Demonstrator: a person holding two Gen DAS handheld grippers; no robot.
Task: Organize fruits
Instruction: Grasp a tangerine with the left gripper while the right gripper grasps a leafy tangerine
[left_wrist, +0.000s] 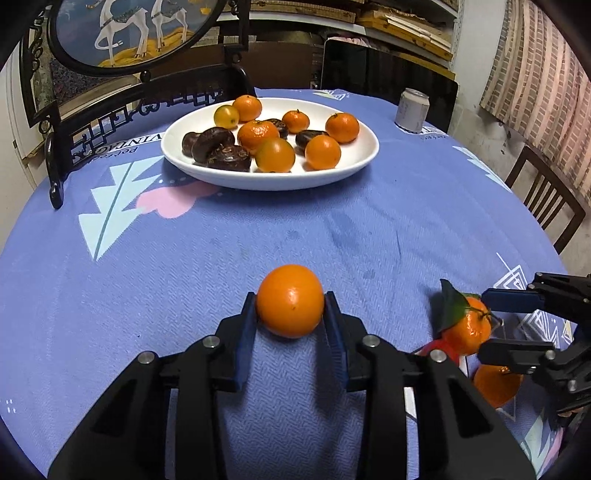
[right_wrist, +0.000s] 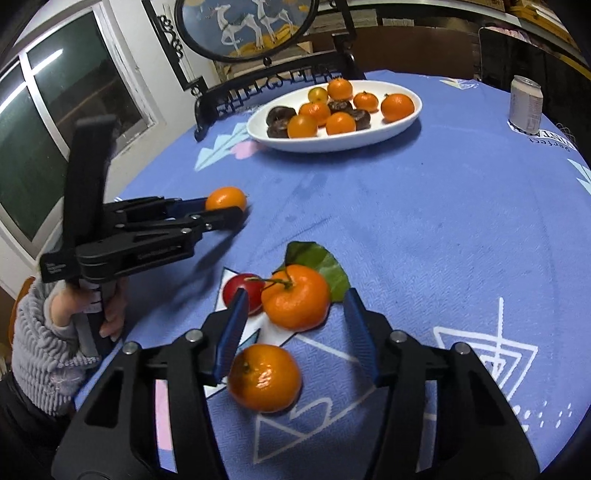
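Note:
My left gripper (left_wrist: 290, 301) is shut on a smooth orange (left_wrist: 290, 300) low over the blue tablecloth; it also shows in the right wrist view (right_wrist: 226, 199). My right gripper (right_wrist: 295, 301) is open around a leafy tangerine (right_wrist: 295, 297) lying on the cloth, its jaws apart from the fruit. A red cherry tomato (right_wrist: 243, 291) lies by its left finger. A second tangerine (right_wrist: 264, 376) lies nearer, between the finger bases. A white plate (left_wrist: 354, 162) at the far side holds several oranges, yellow tomatoes and dark chestnut-like fruits.
A drink can (left_wrist: 412, 110) stands at the far right of the round table. A dark carved stand with a round deer picture (left_wrist: 122, 33) stands behind the plate. A wooden chair (left_wrist: 543, 199) is beyond the table's right edge.

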